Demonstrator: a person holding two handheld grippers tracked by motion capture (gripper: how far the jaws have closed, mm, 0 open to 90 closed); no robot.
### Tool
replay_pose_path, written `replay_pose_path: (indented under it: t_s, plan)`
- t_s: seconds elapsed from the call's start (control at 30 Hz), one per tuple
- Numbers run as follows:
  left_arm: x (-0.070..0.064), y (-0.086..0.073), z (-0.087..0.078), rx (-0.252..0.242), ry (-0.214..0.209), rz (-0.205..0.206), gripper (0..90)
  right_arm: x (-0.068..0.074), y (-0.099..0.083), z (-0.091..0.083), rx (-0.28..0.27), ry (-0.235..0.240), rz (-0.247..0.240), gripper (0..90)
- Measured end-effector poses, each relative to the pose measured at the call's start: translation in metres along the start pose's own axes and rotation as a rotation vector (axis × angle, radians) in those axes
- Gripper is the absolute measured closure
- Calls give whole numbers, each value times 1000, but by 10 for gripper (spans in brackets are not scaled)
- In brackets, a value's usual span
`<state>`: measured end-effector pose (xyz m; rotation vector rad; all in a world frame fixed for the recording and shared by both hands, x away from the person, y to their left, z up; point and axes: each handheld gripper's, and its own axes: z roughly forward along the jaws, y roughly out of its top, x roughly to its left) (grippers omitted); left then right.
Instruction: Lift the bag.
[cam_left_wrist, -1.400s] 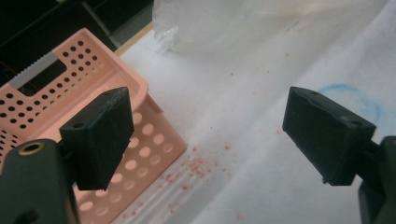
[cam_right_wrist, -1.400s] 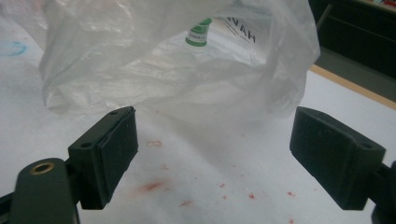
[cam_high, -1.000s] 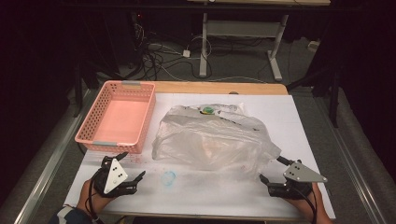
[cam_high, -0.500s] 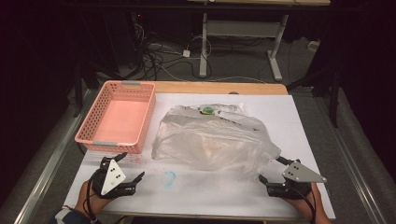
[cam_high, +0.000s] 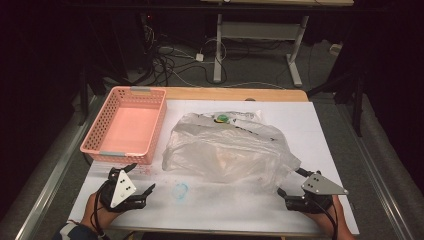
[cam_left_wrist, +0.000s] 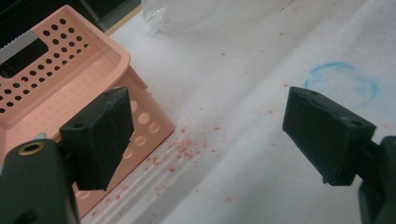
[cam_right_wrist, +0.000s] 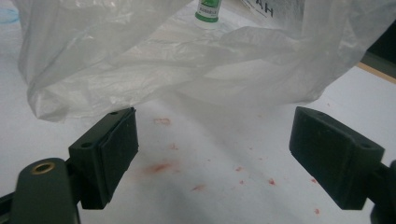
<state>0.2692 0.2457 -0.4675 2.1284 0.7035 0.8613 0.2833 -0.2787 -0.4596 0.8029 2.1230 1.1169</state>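
Plastic bag (cam_high: 227, 150) lies mid-table just right of the pink basket (cam_high: 125, 125), with the right gripper (cam_high: 291, 184), jaws spread and empty, near its front right corner, probably lined up to grab it, and the left gripper (cam_high: 141, 179) likewise spread, near the basket.

pink basket (cam_high: 125, 127) rests left on the table (cam_high: 330, 130), beside blue ring mark (cam_high: 180, 190).
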Motion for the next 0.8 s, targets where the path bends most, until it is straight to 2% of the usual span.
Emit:
replay_pose_path:
  t_s: [0.8]
  plan:
    - [0, 1, 5, 13, -1, 2, 161, -1, -2, 1, 11, -1, -7, 163]
